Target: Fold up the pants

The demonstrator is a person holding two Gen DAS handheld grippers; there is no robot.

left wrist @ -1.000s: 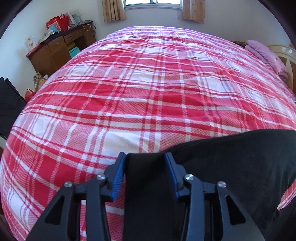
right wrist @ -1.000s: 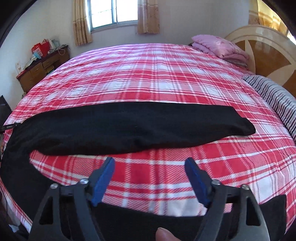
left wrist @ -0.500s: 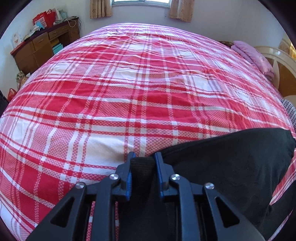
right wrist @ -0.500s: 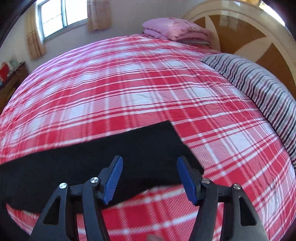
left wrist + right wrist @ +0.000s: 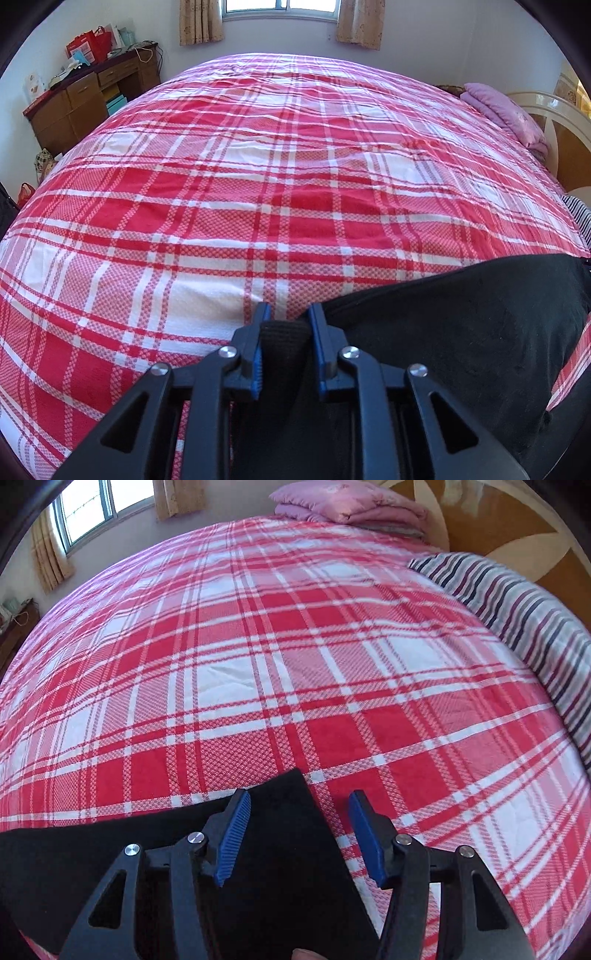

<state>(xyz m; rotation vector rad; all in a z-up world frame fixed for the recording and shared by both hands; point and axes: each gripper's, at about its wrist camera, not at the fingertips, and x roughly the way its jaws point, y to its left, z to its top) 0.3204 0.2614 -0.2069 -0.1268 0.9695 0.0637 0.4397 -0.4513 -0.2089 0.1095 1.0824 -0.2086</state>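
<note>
**Black pants on the plaid bed, one end pinched**

The black pants (image 5: 461, 332) lie on the red-and-white plaid bedspread (image 5: 277, 184). In the left wrist view they fill the lower right of the frame, the dark cloth running from the bottom centre out toward the right edge. In the right wrist view the pants (image 5: 110, 856) spread across the lower left, with a squared end reaching up to just left of the frame's centre line.

The left gripper (image 5: 285, 343) sits at the bottom centre of its view, its blue-padded jaws pressed in on a band of the black fabric, which stands bunched between them. The right gripper (image 5: 299, 834) sits at the bottom centre of its view with its jaws spread wide; the left pad lies over the black cloth, the right pad over bare bedspread, and the edge of the pants runs down between the two. Whether the pads touch the fabric cannot be told.

Farther out, a folded pink blanket (image 5: 347, 506) rests at the top of the right wrist view, beside a wooden headboard (image 5: 517, 528). A striped pillow (image 5: 517, 616) lies along the right edge. In the left wrist view a brown wooden desk (image 5: 88, 99) stands at upper left, cluttered on top, and a curtained window (image 5: 280, 5) is at top centre.
</note>
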